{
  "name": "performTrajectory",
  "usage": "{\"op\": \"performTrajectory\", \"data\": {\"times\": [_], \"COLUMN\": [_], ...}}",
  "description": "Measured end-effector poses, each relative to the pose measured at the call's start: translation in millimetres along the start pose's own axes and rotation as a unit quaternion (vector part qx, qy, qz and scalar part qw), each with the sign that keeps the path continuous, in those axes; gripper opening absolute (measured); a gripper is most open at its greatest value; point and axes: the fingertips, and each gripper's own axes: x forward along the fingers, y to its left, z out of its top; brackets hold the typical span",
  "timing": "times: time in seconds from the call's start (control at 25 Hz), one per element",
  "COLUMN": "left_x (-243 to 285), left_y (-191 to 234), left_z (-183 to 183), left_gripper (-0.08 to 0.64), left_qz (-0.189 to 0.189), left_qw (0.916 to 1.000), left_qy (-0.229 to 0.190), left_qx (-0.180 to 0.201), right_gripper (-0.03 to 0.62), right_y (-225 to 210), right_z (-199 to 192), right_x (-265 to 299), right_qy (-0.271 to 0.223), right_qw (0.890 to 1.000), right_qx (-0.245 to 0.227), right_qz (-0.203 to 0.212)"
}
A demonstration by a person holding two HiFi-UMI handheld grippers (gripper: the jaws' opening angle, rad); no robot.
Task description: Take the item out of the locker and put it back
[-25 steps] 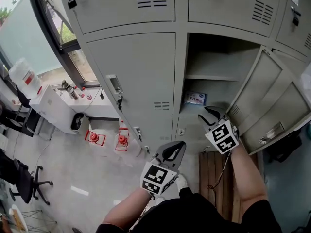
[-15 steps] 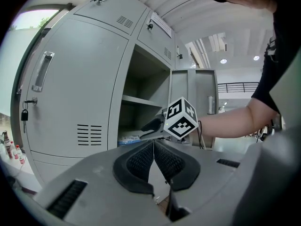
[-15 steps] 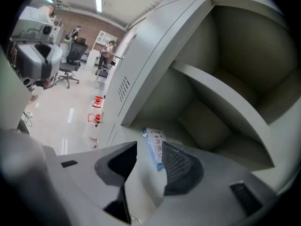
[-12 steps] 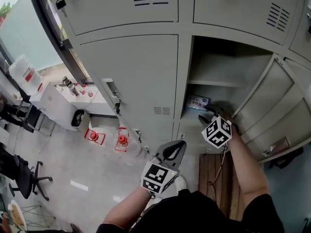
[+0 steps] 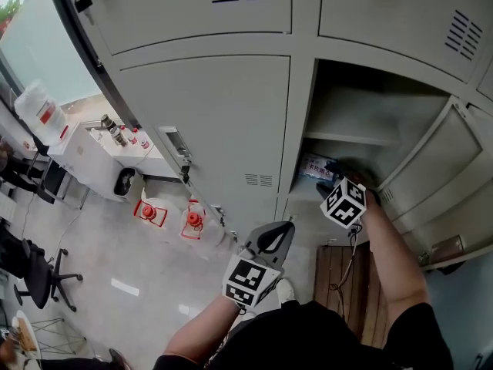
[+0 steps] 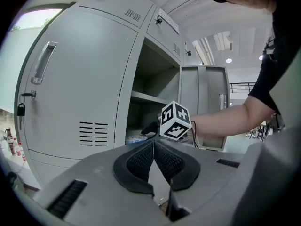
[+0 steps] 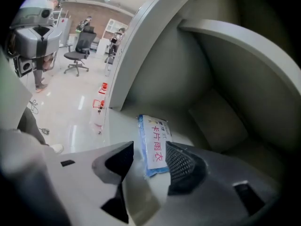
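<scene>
A flat blue-and-white packet [image 7: 153, 142] with pink print lies on the floor of the open locker compartment [image 5: 362, 106]; the packet [image 5: 312, 167] is near its front left. My right gripper [image 7: 149, 149] reaches inside, pointing down at it. Its jaws have just been opening and stand wide, with the packet's near end showing in the gap, not pressed by either pad. In the head view the right gripper [image 5: 333, 180] is at the compartment's mouth. My left gripper [image 5: 272, 239] hangs shut and holding nothing outside, below the closed door; the left gripper [image 6: 153, 144] faces the locker.
The compartment's door [image 5: 435, 183] swings open at the right. A shelf [image 5: 350, 136] crosses the compartment above the packet. Closed locker doors [image 5: 208, 122] fill the left. Red items [image 5: 151, 213] and a white cabinet [image 5: 85, 156] stand on the floor at left; wooden boards [image 5: 339, 272] lie below.
My right gripper has gone forward and down into the locker, over the packet, and its jaws have spread wider. The left gripper has shifted only slightly.
</scene>
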Motion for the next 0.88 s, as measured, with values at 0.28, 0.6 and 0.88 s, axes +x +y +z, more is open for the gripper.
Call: {"op": "performTrajectory", "data": {"times": [0.28, 0.6, 0.88], "left_x": [4, 10, 13], "left_y": [8, 9, 8], "left_z": [-2, -1, 0], "left_gripper": [0.017, 0.017, 0.017], "left_qz": [0.006, 0.004, 0.001], "left_qw": [1.0000, 1.0000, 1.0000], "left_qy": [0.001, 0.003, 0.005], "left_qx": [-0.005, -0.003, 0.001], "right_gripper": [0.275, 0.217, 0.126], "right_y": [-4, -5, -2], "right_z": [-1, -3, -4], "right_x": [11, 18, 22], "right_qy": [0.023, 0.033, 0.024], "right_qw": [0.999, 0.998, 0.999], "right_qx": [-0.024, -0.007, 0.010], "right_qz": [0.023, 0.048, 0.041]}}
